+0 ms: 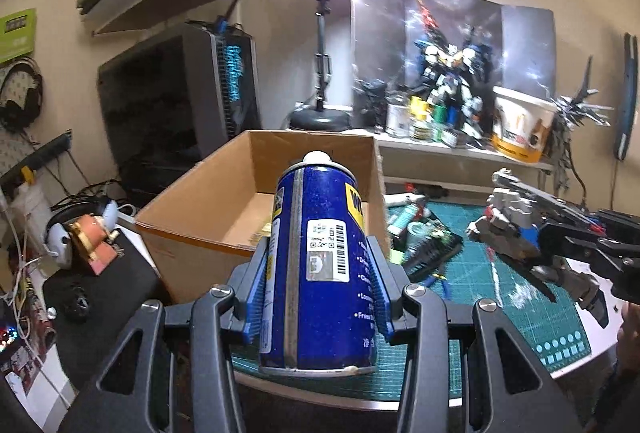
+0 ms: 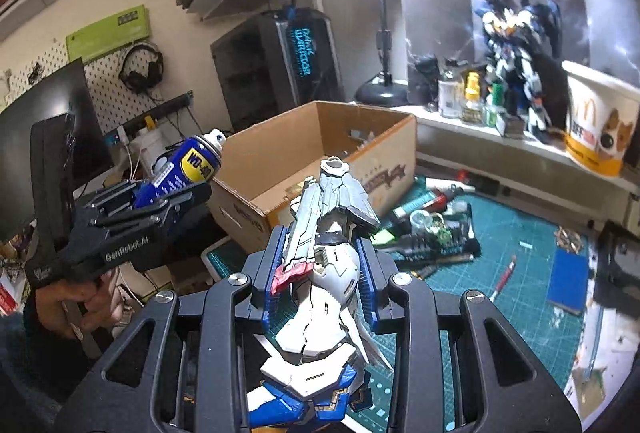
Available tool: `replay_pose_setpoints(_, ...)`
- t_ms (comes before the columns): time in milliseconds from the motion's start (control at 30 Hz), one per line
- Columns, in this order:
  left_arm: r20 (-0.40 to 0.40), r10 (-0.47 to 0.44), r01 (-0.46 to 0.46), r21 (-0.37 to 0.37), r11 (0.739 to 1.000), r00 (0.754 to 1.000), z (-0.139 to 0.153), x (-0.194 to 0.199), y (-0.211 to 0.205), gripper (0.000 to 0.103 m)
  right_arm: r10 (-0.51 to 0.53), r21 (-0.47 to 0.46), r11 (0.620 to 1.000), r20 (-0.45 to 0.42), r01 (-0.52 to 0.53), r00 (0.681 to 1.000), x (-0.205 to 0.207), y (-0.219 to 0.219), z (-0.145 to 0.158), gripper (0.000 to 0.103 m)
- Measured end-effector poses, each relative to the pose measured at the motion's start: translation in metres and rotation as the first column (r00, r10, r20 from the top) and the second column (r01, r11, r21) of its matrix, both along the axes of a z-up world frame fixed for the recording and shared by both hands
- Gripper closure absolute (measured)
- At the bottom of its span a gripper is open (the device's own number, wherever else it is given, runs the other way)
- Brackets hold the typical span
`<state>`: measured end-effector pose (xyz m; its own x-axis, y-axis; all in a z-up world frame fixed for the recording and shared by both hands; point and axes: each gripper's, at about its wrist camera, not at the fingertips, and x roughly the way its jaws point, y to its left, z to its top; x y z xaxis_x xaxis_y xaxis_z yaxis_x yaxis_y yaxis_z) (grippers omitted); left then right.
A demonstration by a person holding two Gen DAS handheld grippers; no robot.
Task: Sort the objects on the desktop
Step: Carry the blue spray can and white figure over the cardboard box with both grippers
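L gripper (image 1: 320,273) clamps blue spray can (image 1: 320,253), lifted clear of mat. R gripper (image 2: 324,273) grips robot model part (image 2: 320,265). Cardboard box (image 2: 384,161) just beyond both.

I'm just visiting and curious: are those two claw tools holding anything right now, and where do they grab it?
Left gripper clamps the blue spray can around its lower body. Right gripper clamps a robot model part across its middle.
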<state>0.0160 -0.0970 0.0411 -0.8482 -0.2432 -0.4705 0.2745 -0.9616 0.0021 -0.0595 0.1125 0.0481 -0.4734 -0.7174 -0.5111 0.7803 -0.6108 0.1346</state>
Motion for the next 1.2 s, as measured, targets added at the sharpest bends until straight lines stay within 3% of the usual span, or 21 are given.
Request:
replay_pose_setpoints(900,-0.035,0.156,-0.158,-0.063,0.985,0.987,0.050,-0.006,-0.057,0.059,0.135,0.028,0.991,-0.173,-0.132,0.976,-0.001,-0.067,0.057,0.072)
replay_pose_setpoints(1200,-0.050,0.157,-0.162,-0.096,0.982,0.986,0.063,-0.017,-0.062,0.059,0.161,0.048,0.987,-0.201,-0.154,0.966,-0.012,-0.090,0.067,0.072)
